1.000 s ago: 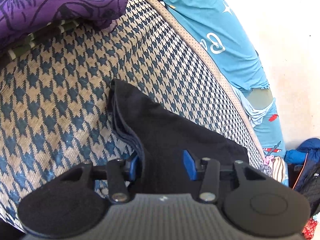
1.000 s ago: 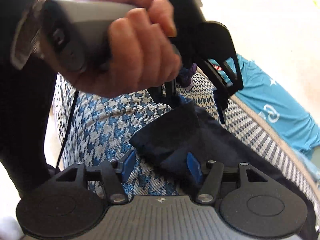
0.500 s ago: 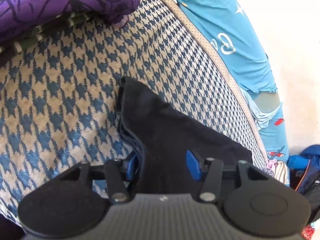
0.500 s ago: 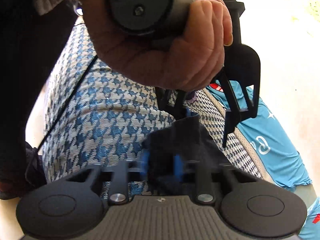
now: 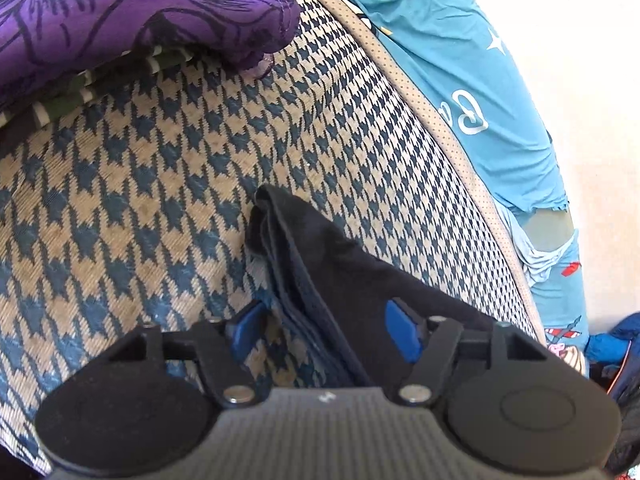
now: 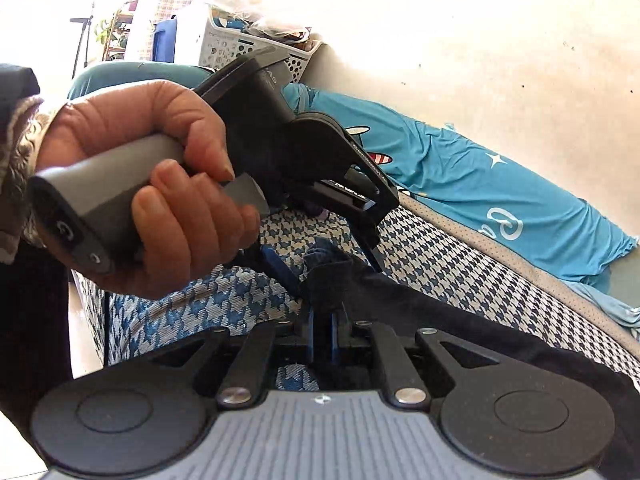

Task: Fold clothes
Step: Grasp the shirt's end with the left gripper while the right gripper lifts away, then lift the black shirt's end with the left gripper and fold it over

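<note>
Right gripper point(image 6: 321, 334) has its fingers clamped on the dark garment point(image 5: 360, 280), which lies on the houndstooth cushion point(image 5: 120, 200) near its piped edge, long axis running away to the right. Left gripper point(image 5: 326, 330), fingers apart after opening, straddles the fold loosely.
</note>
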Demonstrator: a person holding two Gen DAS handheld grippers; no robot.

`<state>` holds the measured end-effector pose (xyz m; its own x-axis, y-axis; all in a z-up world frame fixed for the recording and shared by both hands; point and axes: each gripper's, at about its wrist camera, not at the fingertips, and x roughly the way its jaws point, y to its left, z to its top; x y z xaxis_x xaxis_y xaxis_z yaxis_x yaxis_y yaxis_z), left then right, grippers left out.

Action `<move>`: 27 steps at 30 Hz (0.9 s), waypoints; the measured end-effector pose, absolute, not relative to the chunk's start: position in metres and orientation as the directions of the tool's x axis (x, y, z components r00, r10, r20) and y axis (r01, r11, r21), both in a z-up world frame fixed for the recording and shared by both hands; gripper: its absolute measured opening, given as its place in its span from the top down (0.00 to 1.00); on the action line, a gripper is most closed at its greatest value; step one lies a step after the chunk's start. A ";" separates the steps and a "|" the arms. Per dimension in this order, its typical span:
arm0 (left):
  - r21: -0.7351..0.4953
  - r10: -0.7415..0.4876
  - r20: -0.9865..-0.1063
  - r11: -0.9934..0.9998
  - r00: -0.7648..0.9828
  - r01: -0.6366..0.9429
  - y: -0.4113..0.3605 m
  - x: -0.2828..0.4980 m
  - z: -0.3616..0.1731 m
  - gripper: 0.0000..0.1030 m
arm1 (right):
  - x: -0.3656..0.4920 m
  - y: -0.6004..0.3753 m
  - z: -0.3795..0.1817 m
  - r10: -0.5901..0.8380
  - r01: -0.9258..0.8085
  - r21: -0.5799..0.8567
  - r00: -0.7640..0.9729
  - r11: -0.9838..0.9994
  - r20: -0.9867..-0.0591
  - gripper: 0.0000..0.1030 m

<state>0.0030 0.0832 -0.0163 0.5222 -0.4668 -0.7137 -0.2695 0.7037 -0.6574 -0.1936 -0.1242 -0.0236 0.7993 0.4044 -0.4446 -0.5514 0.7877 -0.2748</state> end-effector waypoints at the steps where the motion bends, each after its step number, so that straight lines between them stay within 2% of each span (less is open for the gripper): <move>1: -0.657 -0.465 -0.714 0.703 0.523 -0.272 0.082 0.005 -0.017 0.48 | -0.195 -0.125 -0.024 0.404 -0.552 -0.278 0.800 0.786 -0.444 0.94; 5: -0.652 -0.457 -0.719 0.704 0.524 -0.281 0.079 0.013 -0.021 0.60 | -0.196 -0.132 -0.021 0.410 -0.560 -0.264 0.790 0.785 -0.456 0.94; 7: -0.643 -0.448 -0.725 0.712 0.523 -0.281 0.075 0.015 -0.022 0.74 | -0.192 -0.132 -0.022 0.416 -0.568 -0.252 0.781 0.784 -0.466 0.94; 10: -0.628 -0.438 -0.736 0.727 0.517 -0.277 0.070 0.015 -0.024 0.83 | -0.187 -0.134 -0.017 0.420 -0.579 -0.260 0.774 0.773 -0.474 0.94; 15: -0.589 -0.389 -0.743 0.767 0.544 -0.256 0.059 0.012 -0.020 0.91 | -0.174 -0.150 -0.013 0.428 -0.588 -0.241 0.761 0.772 -0.487 0.94; 27: -0.560 -0.362 -0.697 0.814 0.618 -0.154 0.005 0.019 0.008 0.91 | -0.160 -0.203 -0.009 0.411 -0.529 -0.175 0.793 0.830 -0.450 0.94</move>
